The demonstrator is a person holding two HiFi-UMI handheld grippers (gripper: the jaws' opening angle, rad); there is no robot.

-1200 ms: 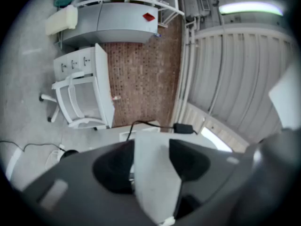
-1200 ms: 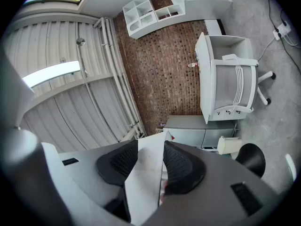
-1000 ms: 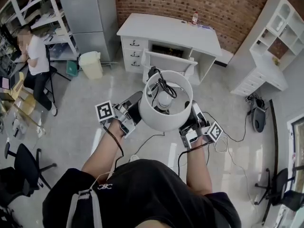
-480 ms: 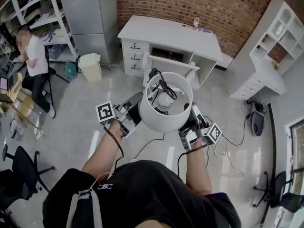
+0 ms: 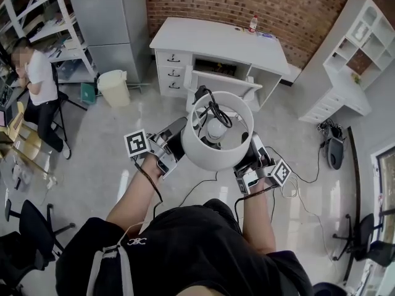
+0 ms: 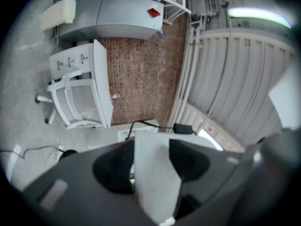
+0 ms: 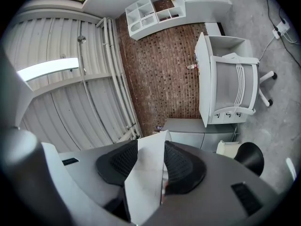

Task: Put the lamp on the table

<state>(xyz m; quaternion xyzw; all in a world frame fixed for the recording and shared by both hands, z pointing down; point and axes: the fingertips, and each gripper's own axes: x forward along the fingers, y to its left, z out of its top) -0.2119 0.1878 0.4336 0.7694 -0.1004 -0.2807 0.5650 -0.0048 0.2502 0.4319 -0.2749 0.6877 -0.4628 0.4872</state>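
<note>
Lamp (image 5: 213, 156) held aloft, clamped by its shade (image 6: 153, 178) on two sides: left gripper (image 5: 174, 142) at the lamp's 9 o'clock, right gripper (image 5: 248, 158) at 4 o'clock, each with jaws fairly wide yet pressed on the thin white wall between them. Cord (image 5: 213, 108) coiled inside. Farther off at 12 o'clock, white table (image 5: 216, 39) against brick wall (image 5: 296, 5).

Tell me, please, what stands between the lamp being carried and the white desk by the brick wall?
A white chair, pushed in at the white desk, stands between it and the lamp, as the head view shows.
</note>
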